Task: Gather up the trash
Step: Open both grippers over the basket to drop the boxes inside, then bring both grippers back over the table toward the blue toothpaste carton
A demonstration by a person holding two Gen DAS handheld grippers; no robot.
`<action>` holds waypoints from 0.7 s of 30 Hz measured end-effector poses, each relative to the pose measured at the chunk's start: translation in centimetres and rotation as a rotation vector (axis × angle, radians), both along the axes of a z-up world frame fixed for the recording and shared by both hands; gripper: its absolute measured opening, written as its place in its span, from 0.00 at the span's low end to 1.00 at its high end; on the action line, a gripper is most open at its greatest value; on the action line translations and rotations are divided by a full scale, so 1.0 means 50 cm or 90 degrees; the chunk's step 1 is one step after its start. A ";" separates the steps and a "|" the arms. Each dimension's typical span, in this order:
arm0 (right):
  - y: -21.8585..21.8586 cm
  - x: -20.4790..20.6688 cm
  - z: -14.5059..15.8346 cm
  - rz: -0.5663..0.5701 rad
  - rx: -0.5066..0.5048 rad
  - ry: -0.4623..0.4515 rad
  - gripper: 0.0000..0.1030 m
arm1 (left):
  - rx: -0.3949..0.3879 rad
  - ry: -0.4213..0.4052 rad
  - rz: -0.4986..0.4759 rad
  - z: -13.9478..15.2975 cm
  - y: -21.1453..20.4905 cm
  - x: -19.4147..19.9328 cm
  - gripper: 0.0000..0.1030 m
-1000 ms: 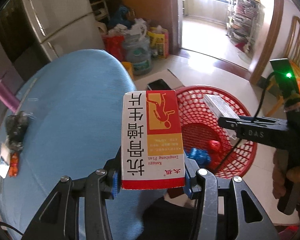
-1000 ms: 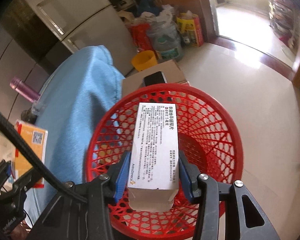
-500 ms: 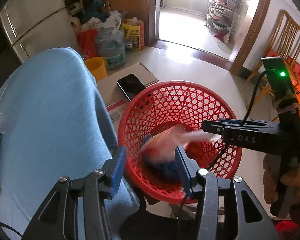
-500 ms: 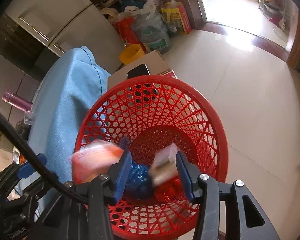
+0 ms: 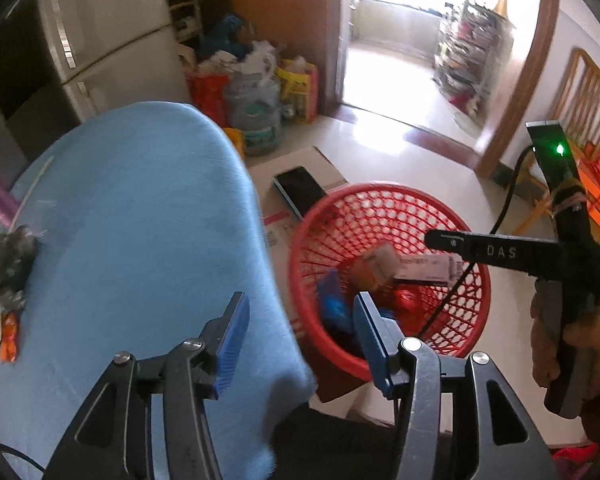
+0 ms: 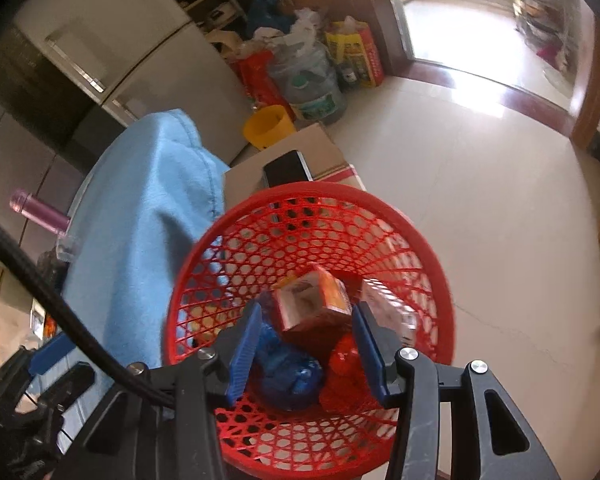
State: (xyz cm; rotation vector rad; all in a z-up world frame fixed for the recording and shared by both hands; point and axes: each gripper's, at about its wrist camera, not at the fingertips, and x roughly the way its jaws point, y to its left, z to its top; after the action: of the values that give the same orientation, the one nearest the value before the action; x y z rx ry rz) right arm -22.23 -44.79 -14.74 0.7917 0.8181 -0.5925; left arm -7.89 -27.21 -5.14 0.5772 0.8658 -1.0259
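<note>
The left wrist view looks forward over the blue-clothed tabletop (image 5: 140, 220) edge, down toward the red basket (image 5: 380, 208) on the floor; the right wrist view hangs close above that basket (image 6: 300, 200), facing into it. Both share basket, tabletop and phone (image 5: 300, 190)

The left tool (image 5: 298, 334) has black angular link arms with triangular cut-outs, round silver screws at the joints, and bright blue ribbed pads (image 5: 232, 338) on its fingers. The right tool (image 6: 304, 354) is built alike: black frame, silver screws, blue pads (image 6: 367, 350). From the left camera its black side bar reads "DAS" in white; above it sits a black module with a green light, bound with rubber bands, trailing a black cable (image 5: 504, 204). A brown-gloved hand (image 5: 576, 344) grips its handle
</note>
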 end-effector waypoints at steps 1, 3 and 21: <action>0.008 0.007 0.005 0.006 -0.005 -0.001 0.49 | -0.004 -0.007 0.010 0.007 0.010 0.004 0.55; 0.021 0.019 0.018 0.019 -0.019 -0.002 0.49 | -0.017 -0.025 0.033 0.023 0.033 0.014 0.55; 0.142 0.110 0.105 0.125 -0.133 -0.015 0.49 | -0.057 -0.037 0.199 0.052 0.195 0.130 0.58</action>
State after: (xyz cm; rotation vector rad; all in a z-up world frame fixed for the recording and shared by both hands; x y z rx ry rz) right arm -16.75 -37.68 -9.48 0.5205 0.7874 -0.4832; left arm -1.37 -17.48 -2.56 0.3787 0.8237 -0.7556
